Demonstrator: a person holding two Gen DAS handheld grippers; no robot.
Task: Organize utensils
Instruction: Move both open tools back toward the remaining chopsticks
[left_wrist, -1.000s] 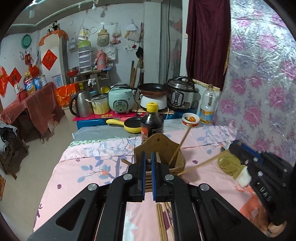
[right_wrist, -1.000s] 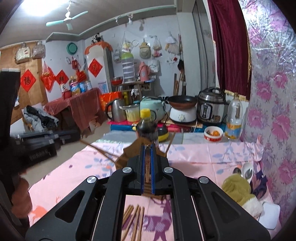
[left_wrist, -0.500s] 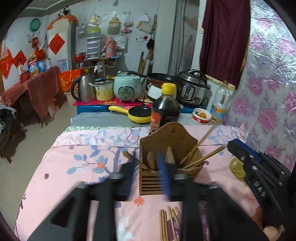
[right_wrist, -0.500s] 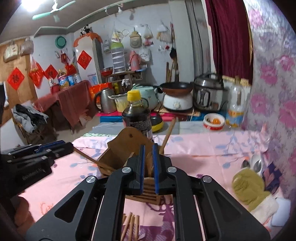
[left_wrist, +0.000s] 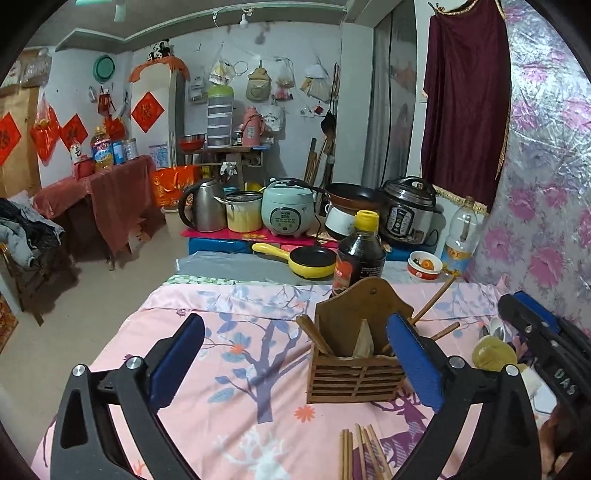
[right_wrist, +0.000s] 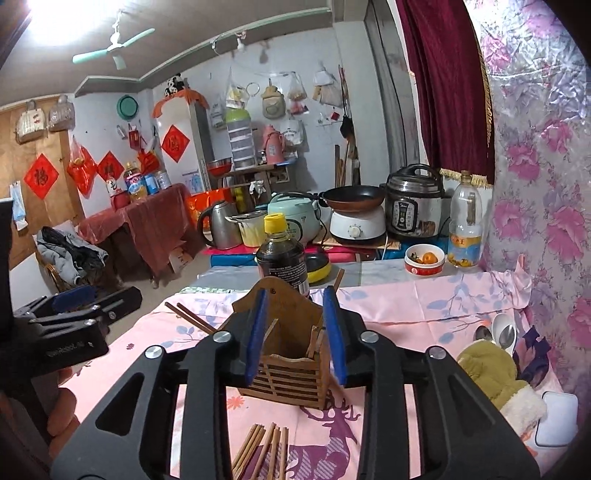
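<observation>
A wooden utensil holder (left_wrist: 354, 354) stands on the pink floral cloth (left_wrist: 236, 369) with chopsticks (left_wrist: 434, 301) leaning out of it. More chopsticks (left_wrist: 364, 456) lie loose on the cloth in front of it. My left gripper (left_wrist: 295, 362) is wide open and empty, left of and before the holder. In the right wrist view the holder (right_wrist: 291, 354) sits beyond my right gripper (right_wrist: 295, 332), which is partly open and empty, above the loose chopsticks (right_wrist: 264, 448).
A dark sauce bottle (left_wrist: 360, 254) stands just behind the holder. A yellow-green mitt (right_wrist: 495, 373) and spoons (right_wrist: 504, 332) lie at the right. A yellow pan (left_wrist: 306, 260), a small bowl (left_wrist: 424, 264) and cookers stand beyond the cloth. The foil-covered wall (right_wrist: 546, 184) is on the right.
Both grippers were shut a second ago and have opened, the left one wide. Both views have pulled back and up from the holder.
</observation>
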